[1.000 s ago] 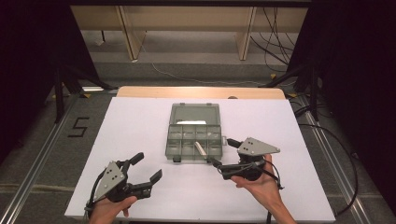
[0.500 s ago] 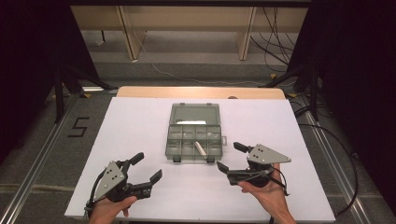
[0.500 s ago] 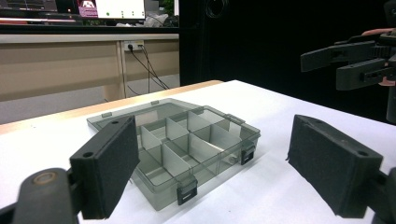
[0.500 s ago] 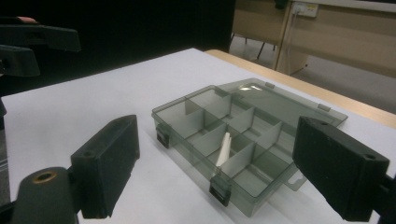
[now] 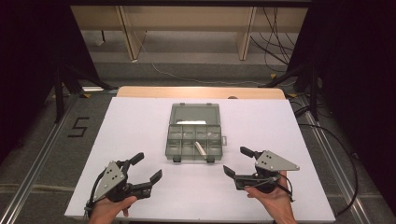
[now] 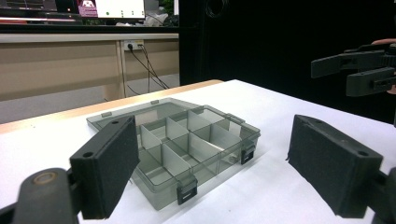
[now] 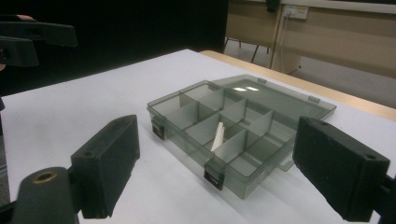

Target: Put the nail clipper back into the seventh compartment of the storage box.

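A smoky grey compartment box [image 5: 173,148] lies with its lid folded flat behind it, at the middle of the white table [image 5: 135,126]. A small white stick [image 5: 201,148] rests in a front-row compartment, right of centre. My left gripper [image 5: 148,166] is open near the front left and holds nothing; it is a little short of the box [image 6: 210,175]. My right gripper [image 5: 236,160] is open at the front right, apart from the box [image 7: 184,135], with the white stick [image 7: 217,135] ahead of its jaws. Each gripper view also catches the other gripper: right [image 6: 359,70], left [image 7: 28,39].
The table's far edge is bare wood [image 5: 201,92]. Beyond it stand desk legs [image 5: 133,44] and loose cables [image 5: 275,28] on the floor. A "5" mark [image 5: 78,127] is taped on the floor at the left. White table surface lies on both sides of the box.
My right gripper has drawn back from the box's front right corner toward the table's front edge, still open. The left gripper, the box and the white stick have stayed put.
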`<state>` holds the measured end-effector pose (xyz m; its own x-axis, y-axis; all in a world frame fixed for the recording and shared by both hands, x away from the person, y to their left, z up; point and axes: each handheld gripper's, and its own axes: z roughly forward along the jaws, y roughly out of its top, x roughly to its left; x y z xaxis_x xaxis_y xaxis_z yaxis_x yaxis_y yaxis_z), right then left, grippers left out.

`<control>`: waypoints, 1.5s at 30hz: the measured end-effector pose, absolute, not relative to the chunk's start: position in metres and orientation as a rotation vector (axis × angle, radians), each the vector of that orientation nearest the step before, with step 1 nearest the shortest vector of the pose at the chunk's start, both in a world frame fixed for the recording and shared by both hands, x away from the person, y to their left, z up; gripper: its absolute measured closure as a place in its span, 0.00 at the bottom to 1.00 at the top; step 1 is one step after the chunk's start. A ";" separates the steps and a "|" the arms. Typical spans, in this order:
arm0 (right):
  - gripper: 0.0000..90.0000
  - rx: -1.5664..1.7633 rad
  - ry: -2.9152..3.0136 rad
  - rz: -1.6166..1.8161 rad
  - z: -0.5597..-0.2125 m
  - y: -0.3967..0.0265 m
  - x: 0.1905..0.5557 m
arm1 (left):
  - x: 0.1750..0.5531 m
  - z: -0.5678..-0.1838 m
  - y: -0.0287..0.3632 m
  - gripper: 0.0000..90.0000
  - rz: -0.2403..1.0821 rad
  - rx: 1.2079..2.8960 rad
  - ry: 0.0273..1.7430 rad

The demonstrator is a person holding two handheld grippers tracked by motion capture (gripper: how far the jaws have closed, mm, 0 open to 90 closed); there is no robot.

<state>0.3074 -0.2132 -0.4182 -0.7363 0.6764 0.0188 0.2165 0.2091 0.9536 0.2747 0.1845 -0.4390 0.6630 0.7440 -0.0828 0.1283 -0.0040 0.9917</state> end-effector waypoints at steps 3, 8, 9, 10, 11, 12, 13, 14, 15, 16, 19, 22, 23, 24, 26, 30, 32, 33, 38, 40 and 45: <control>0.18 0.818 2.060 1.554 -0.419 -0.214 0.306 | 0.275 -0.439 0.184 0.17 0.565 1.525 0.753; 0.18 0.822 2.057 1.561 -0.422 -0.217 0.303 | 0.275 -0.439 0.184 0.17 0.566 1.527 0.753; 0.18 0.835 2.063 1.566 -0.422 -0.217 0.302 | 0.274 -0.439 0.184 0.17 0.565 1.527 0.753; 0.18 0.837 2.068 1.554 -0.422 -0.218 0.301 | 0.274 -0.439 0.185 0.17 0.565 1.528 0.753; 0.18 0.841 2.062 1.547 -0.422 -0.219 0.301 | 0.274 -0.439 0.184 0.17 0.565 1.528 0.755; 0.18 0.843 2.063 1.547 -0.422 -0.220 0.300 | 0.274 -0.439 0.184 0.17 0.565 1.529 0.755; 0.18 0.842 2.063 1.550 -0.423 -0.220 0.300 | 0.274 -0.439 0.184 0.17 0.564 1.528 0.756; 0.18 0.846 2.052 1.560 -0.423 -0.220 0.299 | 0.274 -0.440 0.184 0.17 0.563 1.529 0.755; 0.18 0.835 2.047 1.556 -0.424 -0.221 0.300 | 0.274 -0.440 0.184 0.17 0.562 1.531 0.756; 0.18 0.845 2.061 1.542 -0.424 -0.222 0.299 | 0.274 -0.440 0.184 0.17 0.562 1.532 0.756; 0.18 0.846 2.062 1.558 -0.426 -0.224 0.298 | 0.274 -0.440 0.184 0.17 0.562 1.532 0.756; 0.18 0.843 2.052 1.569 -0.427 -0.226 0.297 | 0.274 -0.440 0.183 0.17 0.561 1.539 0.752; 0.18 0.860 2.043 1.556 -0.427 -0.227 0.295 | 0.274 -0.440 0.183 0.17 0.561 1.543 0.752; 0.18 0.874 2.049 1.552 -0.427 -0.227 0.294 | 0.274 -0.440 0.183 0.17 0.560 1.542 0.752; 0.18 0.876 2.047 1.552 -0.427 -0.228 0.293 | 0.274 -0.440 0.183 0.17 0.561 1.545 0.751; 0.18 0.857 2.037 1.562 -0.429 -0.227 0.293 | 0.274 -0.440 0.183 0.17 0.561 1.543 0.751; 0.18 0.858 2.047 1.573 -0.429 -0.226 0.292 | 0.274 -0.440 0.183 0.17 0.562 1.544 0.751; 0.18 0.858 2.047 1.573 -0.429 -0.226 0.292 | 0.274 -0.440 0.183 0.17 0.562 1.544 0.751; 0.18 0.842 2.041 1.573 -0.429 -0.226 0.293 | 0.274 -0.440 0.183 0.17 0.563 1.545 0.752; 0.18 0.840 2.041 1.580 -0.429 -0.226 0.294 | 0.274 -0.440 0.183 0.17 0.563 1.545 0.752; 0.18 0.834 2.036 1.566 -0.429 -0.227 0.294 | 0.274 -0.440 0.184 0.17 0.564 1.543 0.752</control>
